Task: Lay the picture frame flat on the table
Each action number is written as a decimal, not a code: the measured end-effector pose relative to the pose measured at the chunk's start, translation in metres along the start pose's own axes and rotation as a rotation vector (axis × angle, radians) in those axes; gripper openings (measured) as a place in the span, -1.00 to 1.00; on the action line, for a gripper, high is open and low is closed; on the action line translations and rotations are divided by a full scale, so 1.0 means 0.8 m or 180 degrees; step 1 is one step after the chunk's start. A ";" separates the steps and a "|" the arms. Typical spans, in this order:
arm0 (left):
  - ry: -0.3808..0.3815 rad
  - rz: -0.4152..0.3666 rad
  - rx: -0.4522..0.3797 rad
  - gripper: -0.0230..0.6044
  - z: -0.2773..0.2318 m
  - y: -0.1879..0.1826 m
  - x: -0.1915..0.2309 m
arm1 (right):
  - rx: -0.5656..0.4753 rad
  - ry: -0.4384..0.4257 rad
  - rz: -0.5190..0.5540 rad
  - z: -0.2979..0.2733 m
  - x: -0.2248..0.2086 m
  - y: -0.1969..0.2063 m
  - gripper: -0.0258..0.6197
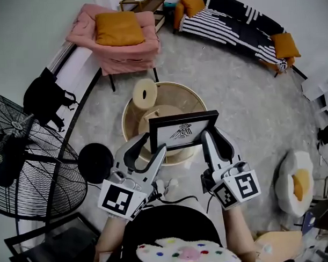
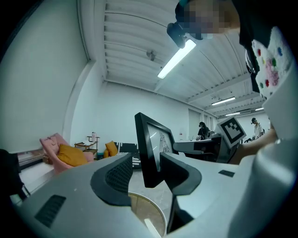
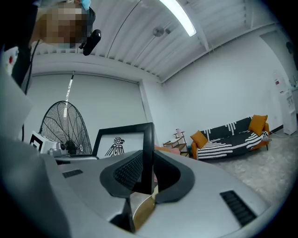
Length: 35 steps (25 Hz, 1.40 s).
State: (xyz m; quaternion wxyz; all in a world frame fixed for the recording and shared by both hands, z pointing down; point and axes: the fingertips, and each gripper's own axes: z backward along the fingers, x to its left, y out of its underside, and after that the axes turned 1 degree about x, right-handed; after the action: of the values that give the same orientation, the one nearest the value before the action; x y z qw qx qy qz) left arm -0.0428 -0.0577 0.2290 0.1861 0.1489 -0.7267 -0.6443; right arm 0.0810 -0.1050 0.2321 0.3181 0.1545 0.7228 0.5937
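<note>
A black picture frame [image 1: 183, 131] with a bird drawing stands upright over the round wooden table [image 1: 196, 95]. My left gripper [image 1: 155, 143] is at its left edge. In the left gripper view that edge [image 2: 150, 148] sits between the jaws of the left gripper [image 2: 146, 179], which are open, with a gap showing at the left pad [image 2: 118, 174]. My right gripper [image 1: 211, 132] is at the frame's right edge. The right gripper view shows the right gripper [image 3: 148, 175] with both pads pressed on the frame [image 3: 120, 138], shut on it.
A cream ring-shaped roll [image 1: 145, 93] rests on the table's far side. A big floor fan [image 1: 25, 159] and a black round stool [image 1: 95, 162] stand to the left, an egg-shaped cushion [image 1: 296, 182] to the right, a pink armchair [image 1: 118, 38] and a striped sofa [image 1: 230, 18] beyond.
</note>
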 end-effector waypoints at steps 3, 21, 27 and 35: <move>-0.0061 -0.0039 0.0041 -0.48 0.000 0.003 0.001 | 0.0023 0.0051 0.0025 -0.003 0.002 0.003 -0.64; -0.0201 0.0153 0.0390 -0.51 0.006 0.054 0.022 | 0.0327 0.0095 0.0214 -0.011 0.009 0.052 -0.64; -0.0256 0.0321 0.0575 -0.52 0.003 0.092 0.032 | 0.0531 0.0079 0.0228 -0.022 0.003 0.086 -0.64; -0.0304 0.0472 0.0833 -0.52 0.000 0.150 0.039 | 0.0777 0.0086 0.0182 -0.030 -0.009 0.142 -0.64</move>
State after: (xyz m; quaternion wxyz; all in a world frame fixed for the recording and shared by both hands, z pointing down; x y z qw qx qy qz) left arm -0.0675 -0.0570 0.3509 0.1774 0.0871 -0.8215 -0.5349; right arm 0.0538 -0.0996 0.3450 0.2700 0.2046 0.7893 0.5121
